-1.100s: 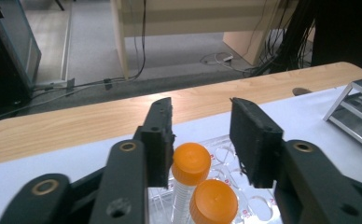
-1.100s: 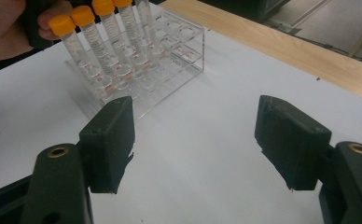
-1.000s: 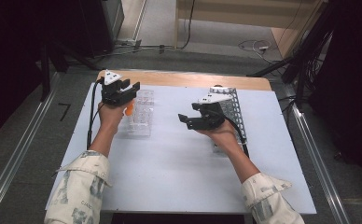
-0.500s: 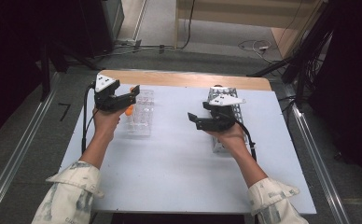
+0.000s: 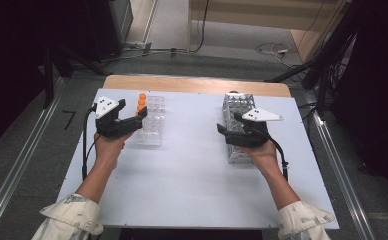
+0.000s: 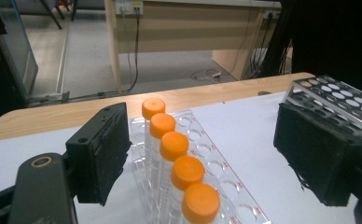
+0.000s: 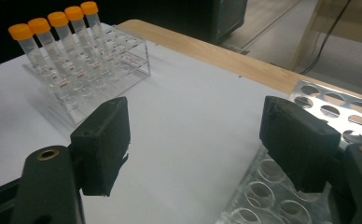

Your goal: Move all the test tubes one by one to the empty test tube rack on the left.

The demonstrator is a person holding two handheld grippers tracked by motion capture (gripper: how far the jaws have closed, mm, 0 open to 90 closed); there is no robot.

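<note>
Forearms enter from the bench's near edge, sleeves at the bottom, each hand gripping its tool from below and pointing it toward the far edge. Over the left part of the bench the left gripper (image 5: 132, 120) has just been opening its jaws, which stand wide apart and released beside the clear rack (image 5: 151, 121). Five orange-capped tubes (image 6: 173, 146) stand upright in the rack, their row running along its long axis toward the far edge. Near the right edge, the right gripper (image 5: 230, 129) is unclenched and empty, hovering against the metal rack (image 5: 239, 103), which lies lengthwise the same way.
</note>
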